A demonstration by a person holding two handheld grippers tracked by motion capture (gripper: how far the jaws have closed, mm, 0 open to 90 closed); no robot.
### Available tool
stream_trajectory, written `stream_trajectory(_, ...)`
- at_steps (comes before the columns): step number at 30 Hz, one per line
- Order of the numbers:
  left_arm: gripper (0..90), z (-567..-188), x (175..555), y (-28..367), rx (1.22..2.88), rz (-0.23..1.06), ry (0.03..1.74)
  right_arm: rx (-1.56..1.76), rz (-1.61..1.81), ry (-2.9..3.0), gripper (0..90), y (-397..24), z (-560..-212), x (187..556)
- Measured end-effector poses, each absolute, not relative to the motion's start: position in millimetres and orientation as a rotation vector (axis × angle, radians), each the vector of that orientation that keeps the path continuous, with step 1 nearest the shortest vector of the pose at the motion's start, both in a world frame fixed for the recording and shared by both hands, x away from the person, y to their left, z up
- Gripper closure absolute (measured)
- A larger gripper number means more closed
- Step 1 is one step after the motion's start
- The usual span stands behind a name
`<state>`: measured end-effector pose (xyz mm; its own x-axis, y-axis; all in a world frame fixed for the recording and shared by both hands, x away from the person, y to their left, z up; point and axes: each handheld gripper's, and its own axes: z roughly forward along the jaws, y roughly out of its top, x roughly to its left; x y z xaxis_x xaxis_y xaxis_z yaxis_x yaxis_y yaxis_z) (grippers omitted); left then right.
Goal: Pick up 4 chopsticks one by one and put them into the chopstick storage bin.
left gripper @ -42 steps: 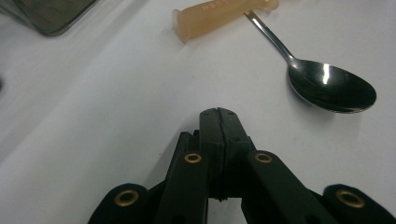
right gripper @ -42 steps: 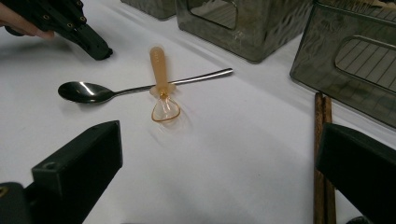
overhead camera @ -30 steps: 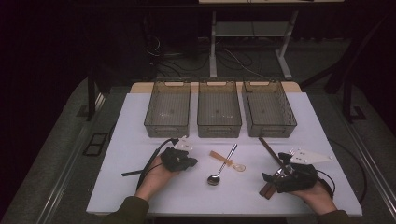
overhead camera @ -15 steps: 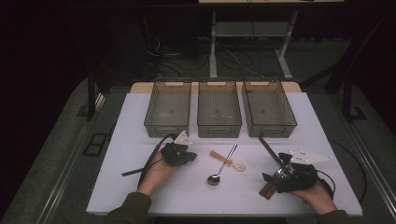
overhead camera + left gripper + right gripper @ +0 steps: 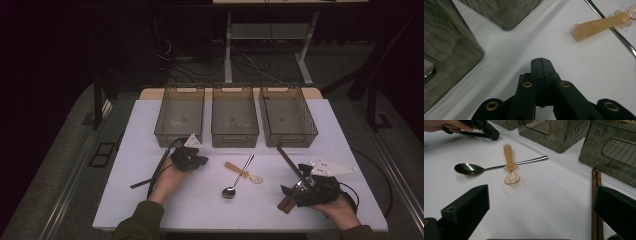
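My left gripper (image 5: 201, 161) rests on the white table in front of the left bin, jaws shut with nothing between them (image 5: 541, 61). It points toward an orange plastic spoon (image 5: 243, 172) (image 5: 596, 25) that lies across a metal spoon (image 5: 238, 180) (image 5: 469, 168) at mid table. At the front right my right gripper (image 5: 294, 189) (image 5: 541, 212) stands open and empty, facing the two spoons. A pair of brown chopsticks (image 5: 289, 164) (image 5: 596, 202) lies beside its right jaw. The orange spoon (image 5: 510, 162) has a clear bowl.
Three smoky transparent bins stand in a row at the back: left (image 5: 180, 116), middle (image 5: 235, 116), right (image 5: 287, 116). All look empty. Bin corners (image 5: 449, 50) are close ahead of the left gripper. The table's front edge (image 5: 225, 227) runs near both hands.
The left gripper has edged slightly away from the person, toward the bins. The right gripper and the utensils have stayed put.
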<state>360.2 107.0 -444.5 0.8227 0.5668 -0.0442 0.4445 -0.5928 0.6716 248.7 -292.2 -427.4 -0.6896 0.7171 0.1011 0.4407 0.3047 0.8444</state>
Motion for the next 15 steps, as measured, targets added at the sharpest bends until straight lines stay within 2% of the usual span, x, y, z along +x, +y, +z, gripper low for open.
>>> stream_trajectory(15,89.9,-445.3,371.9,114.4,2.288,0.258,0.786,1.052,1.332,2.287,0.3,-292.3,-428.9,249.4)
